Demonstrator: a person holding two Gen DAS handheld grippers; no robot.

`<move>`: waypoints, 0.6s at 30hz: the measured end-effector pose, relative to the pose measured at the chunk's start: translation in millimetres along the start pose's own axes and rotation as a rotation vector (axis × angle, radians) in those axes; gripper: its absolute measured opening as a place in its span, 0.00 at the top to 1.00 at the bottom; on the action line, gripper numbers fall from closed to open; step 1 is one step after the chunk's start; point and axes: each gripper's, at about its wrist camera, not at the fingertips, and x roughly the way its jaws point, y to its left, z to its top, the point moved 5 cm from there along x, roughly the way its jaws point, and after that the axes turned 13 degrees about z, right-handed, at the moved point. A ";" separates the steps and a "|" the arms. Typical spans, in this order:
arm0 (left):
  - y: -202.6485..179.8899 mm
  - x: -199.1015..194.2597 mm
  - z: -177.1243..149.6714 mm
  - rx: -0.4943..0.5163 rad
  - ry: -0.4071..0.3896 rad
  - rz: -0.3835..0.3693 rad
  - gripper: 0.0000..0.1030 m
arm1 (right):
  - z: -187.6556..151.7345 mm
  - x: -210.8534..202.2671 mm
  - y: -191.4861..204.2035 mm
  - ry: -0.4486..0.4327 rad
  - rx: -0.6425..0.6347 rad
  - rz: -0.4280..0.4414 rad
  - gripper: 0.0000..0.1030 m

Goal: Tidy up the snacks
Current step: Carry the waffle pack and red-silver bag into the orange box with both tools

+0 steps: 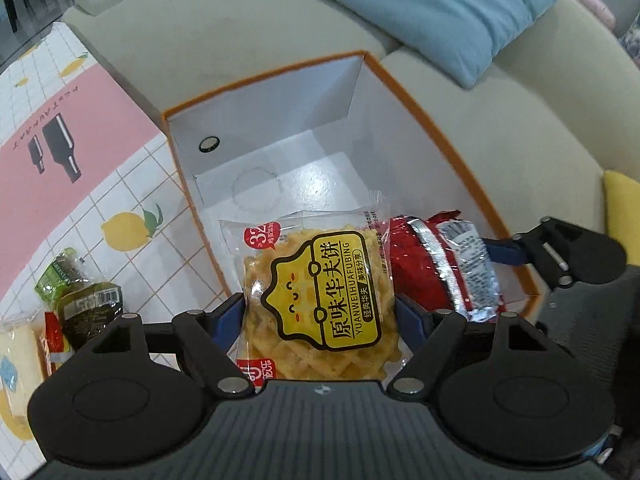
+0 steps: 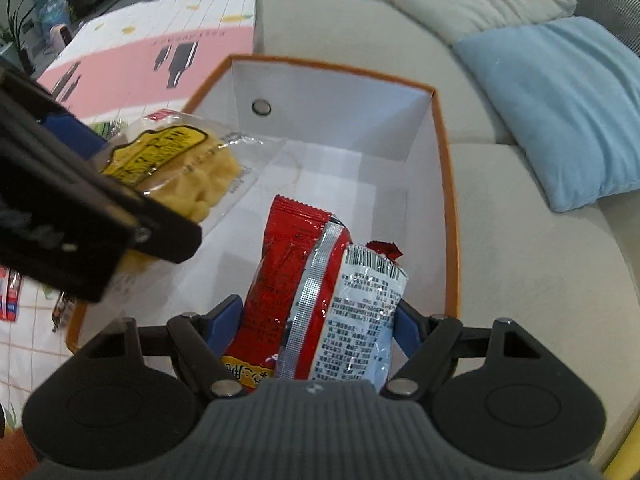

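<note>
My left gripper (image 1: 320, 312) is shut on a clear waffle packet with a yellow label (image 1: 320, 292), held over the near end of a white box with an orange rim (image 1: 420, 108). My right gripper (image 2: 316, 320) is shut on a red snack bag with a silver seam (image 2: 316, 280), also above that box (image 2: 448, 184). In the right wrist view the left gripper's black body (image 2: 72, 216) and its waffle packet (image 2: 180, 164) hang over the box's left side. The red bag (image 1: 440, 264) shows to the right of the waffle in the left wrist view. The box's white floor is bare.
The box stands on a table with a lemon-print and pink cloth (image 1: 68, 152), beside a beige sofa (image 1: 520, 152) with a blue cushion (image 1: 432, 8). Several more snack packets (image 1: 80, 300) lie on the cloth left of the box. A yellow cushion edge (image 1: 624, 204) sits at right.
</note>
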 end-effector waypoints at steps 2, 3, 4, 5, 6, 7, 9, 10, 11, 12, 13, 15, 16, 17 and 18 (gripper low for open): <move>-3.6 5.3 2.0 0.007 0.004 -0.006 0.13 | -1.3 4.3 -3.6 0.019 -0.003 0.003 0.26; -6.1 6.3 2.8 0.012 0.004 -0.015 0.13 | -2.0 6.2 -4.6 0.027 -0.006 0.005 0.26; -8.5 8.2 3.2 0.018 0.006 -0.035 0.13 | -2.5 7.8 -5.2 0.034 -0.006 0.006 0.26; -11.7 9.1 3.9 0.024 0.011 -0.046 0.11 | -2.3 9.8 -5.8 0.040 -0.003 0.006 0.26; -12.6 11.7 3.5 0.024 0.020 -0.048 0.11 | -2.5 11.4 -6.4 0.043 0.001 0.006 0.26; -13.0 14.2 3.2 0.023 0.027 -0.046 0.10 | -3.0 12.9 -6.4 0.043 0.002 0.009 0.26; -13.3 18.9 1.5 0.014 0.042 -0.060 0.09 | -3.1 15.1 -6.4 0.040 0.006 0.022 0.26; -12.5 20.9 1.0 0.007 0.049 -0.066 0.09 | -4.0 16.5 -6.5 0.041 0.014 0.028 0.25; -11.5 22.8 0.2 0.000 0.055 -0.071 0.08 | -4.1 16.8 -7.3 0.044 0.020 0.033 0.25; -10.8 24.8 0.3 -0.005 0.059 -0.075 0.08 | -4.4 17.4 -7.5 0.043 0.026 0.037 0.25; -10.0 25.6 -0.4 -0.007 0.062 -0.081 0.08 | -4.5 17.3 -7.6 0.041 0.032 0.040 0.25; -8.2 25.9 -1.5 -0.012 0.062 -0.089 0.08 | -3.9 15.3 -7.1 0.041 0.039 0.041 0.25; -7.0 25.9 -1.6 -0.016 0.060 -0.089 0.08 | -3.4 14.0 -6.8 0.040 0.040 0.038 0.25; -6.4 27.0 -0.4 -0.019 0.055 -0.091 0.08 | -3.0 12.9 -6.0 0.040 0.040 0.035 0.25; -5.5 26.8 0.1 -0.020 0.051 -0.093 0.08 | -3.3 11.5 -5.8 0.043 0.040 0.028 0.25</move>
